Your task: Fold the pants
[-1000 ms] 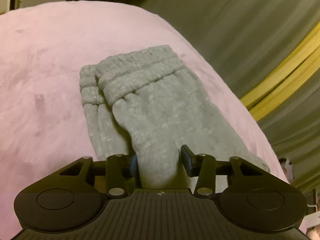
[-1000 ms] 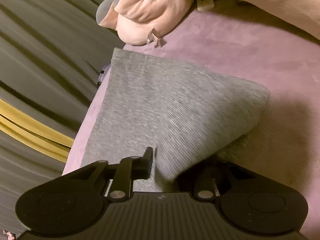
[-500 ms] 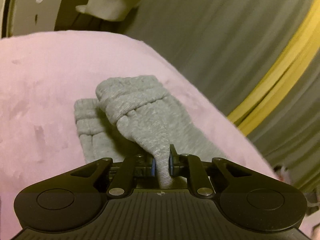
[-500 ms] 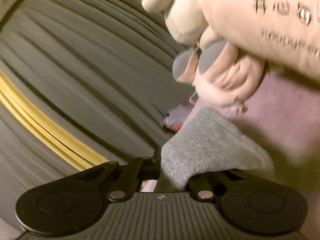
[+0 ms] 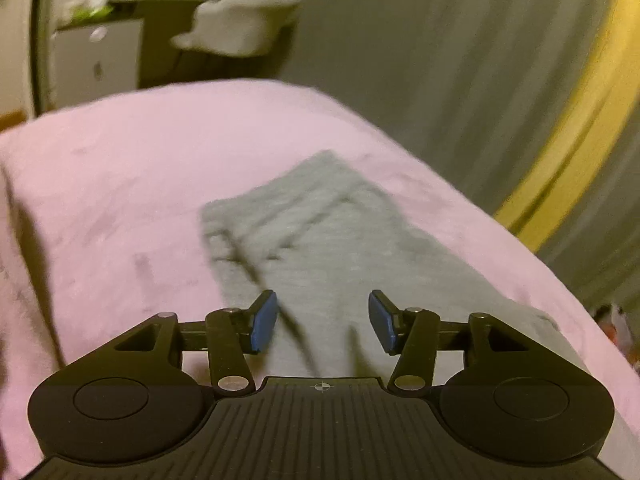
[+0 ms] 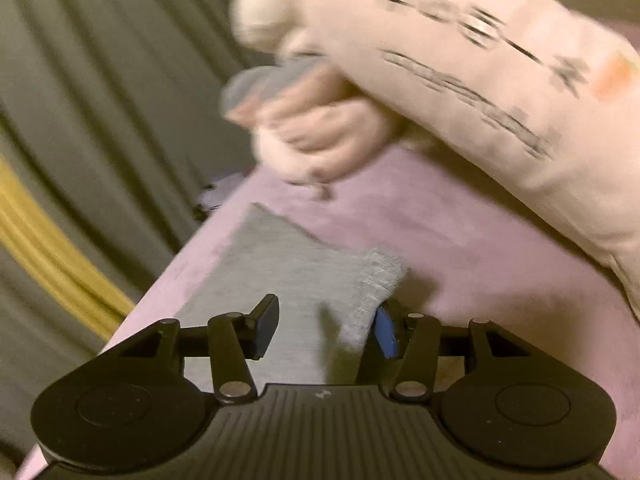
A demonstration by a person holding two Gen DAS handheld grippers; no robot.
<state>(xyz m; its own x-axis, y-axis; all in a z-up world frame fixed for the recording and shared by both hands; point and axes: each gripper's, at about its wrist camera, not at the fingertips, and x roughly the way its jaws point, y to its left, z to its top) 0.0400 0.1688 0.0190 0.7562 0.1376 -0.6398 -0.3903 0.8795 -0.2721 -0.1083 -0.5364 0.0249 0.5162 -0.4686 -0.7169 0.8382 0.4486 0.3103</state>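
Observation:
The grey pants [image 5: 320, 240] lie folded and flat on the pink bed cover [image 5: 120, 168]. My left gripper [image 5: 323, 322] is open and empty just above the near end of the pants. In the right wrist view the other end of the pants [image 6: 296, 276] lies near the bed's edge. My right gripper [image 6: 326, 330] is open, with the cloth's corner lying loose between the blue pads [image 6: 386, 332]. Both views are blurred by motion.
A pink plush toy [image 6: 440, 80] with printed letters lies on the bed past the pants. Grey curtains with a yellow stripe [image 5: 560, 140] hang beside the bed's edge. A white chair [image 5: 240, 24] and a cabinet [image 5: 96, 56] stand beyond the bed.
Both grippers were shut on lifted cloth half a second ago. Now both have opened and let go, and the pants lie flat on the bed.

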